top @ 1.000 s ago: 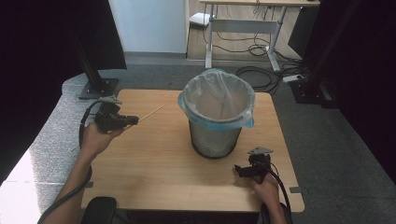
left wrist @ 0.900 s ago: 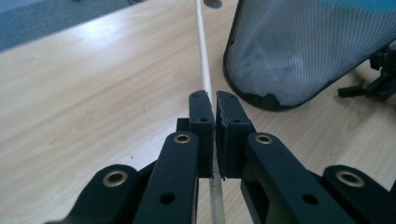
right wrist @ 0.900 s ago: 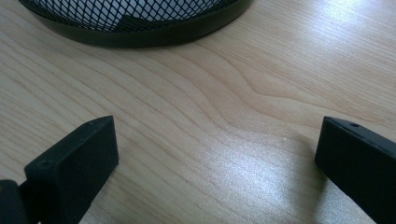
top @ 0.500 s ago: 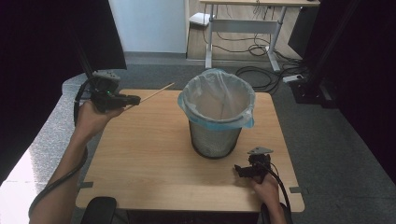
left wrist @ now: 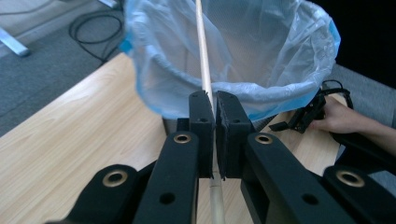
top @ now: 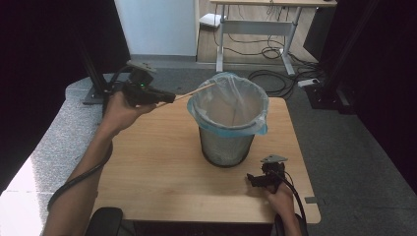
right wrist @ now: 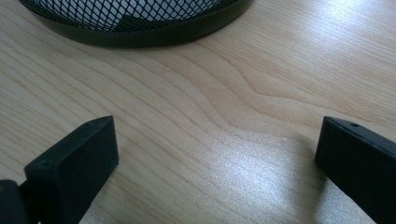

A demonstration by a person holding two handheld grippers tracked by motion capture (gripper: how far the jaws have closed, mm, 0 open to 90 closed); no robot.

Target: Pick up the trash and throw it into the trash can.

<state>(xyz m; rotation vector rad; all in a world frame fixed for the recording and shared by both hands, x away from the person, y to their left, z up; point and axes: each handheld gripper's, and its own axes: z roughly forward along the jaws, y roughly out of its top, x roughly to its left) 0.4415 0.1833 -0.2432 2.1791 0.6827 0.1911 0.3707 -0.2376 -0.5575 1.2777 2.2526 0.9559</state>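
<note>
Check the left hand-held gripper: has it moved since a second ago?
Yes. The left hand-held gripper, shut on the wooden stick, went up and away from the person, toward the lined bin, which stayed put.

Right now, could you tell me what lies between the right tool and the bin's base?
Only bare wooden table: in the right gripper view, nothing sits between the open right tool and the mesh bin.

Bin [top: 227,142] mid-table [top: 147,167]; open wood around

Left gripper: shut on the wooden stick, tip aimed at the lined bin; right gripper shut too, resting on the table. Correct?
Not quite: the right gripper is open; the right gripper view shows its jaws wide apart over bare table. The left gripper is indeed shut on the wooden stick, aimed at the lined bin.
</note>
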